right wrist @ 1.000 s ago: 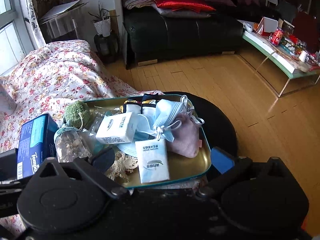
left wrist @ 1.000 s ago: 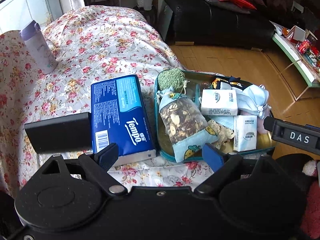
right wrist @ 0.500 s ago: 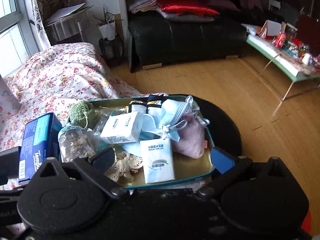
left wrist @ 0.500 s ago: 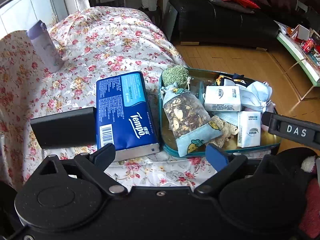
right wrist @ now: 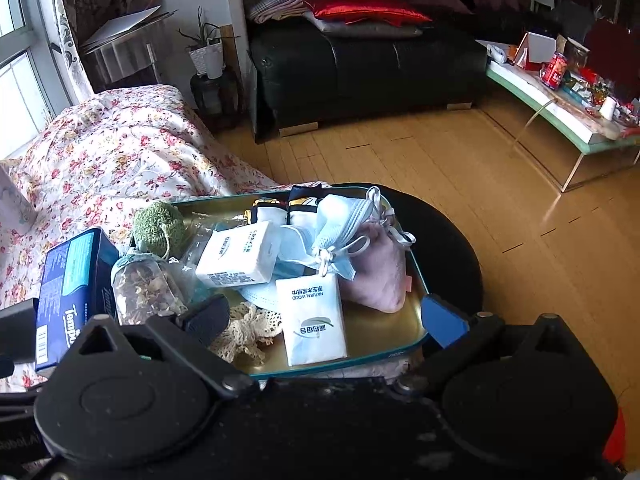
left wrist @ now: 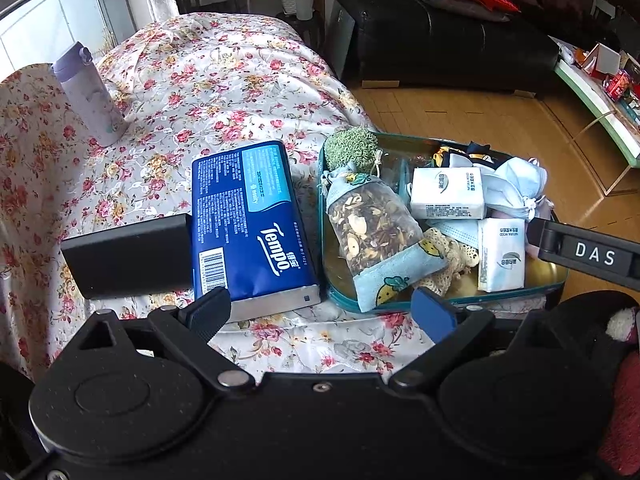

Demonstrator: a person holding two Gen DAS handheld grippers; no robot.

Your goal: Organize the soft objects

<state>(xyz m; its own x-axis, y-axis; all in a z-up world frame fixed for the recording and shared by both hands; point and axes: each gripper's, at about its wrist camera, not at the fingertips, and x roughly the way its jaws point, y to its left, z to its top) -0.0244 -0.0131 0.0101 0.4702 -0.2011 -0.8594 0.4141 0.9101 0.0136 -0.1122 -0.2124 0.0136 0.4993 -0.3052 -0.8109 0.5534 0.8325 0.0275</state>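
My left tool (left wrist: 322, 307) has just been opening, nothing between its jaws. The blue Tempo tissue pack (left wrist: 251, 226) lies on the floral bedspread (left wrist: 208, 80), just beside the teal-rimmed tin tray (left wrist: 552, 286) of soft stuff, probably next in. Right tool (right wrist: 326, 320) hangs open too.

- We see a lilac flask (left wrist: 89, 94) standing upright on a floral bedspread (left wrist: 208, 80).
- Beyond the bed, a potted plant in a white pot (right wrist: 208, 54) sits on a dark stand beside a black leather sofa (right wrist: 360, 68).
- A red cushion (right wrist: 360, 6) and folded cloths lie on the sofa.
- A low, pale green table (right wrist: 560, 120), cluttered with small items, stands on the wooden floor (right wrist: 440, 168).
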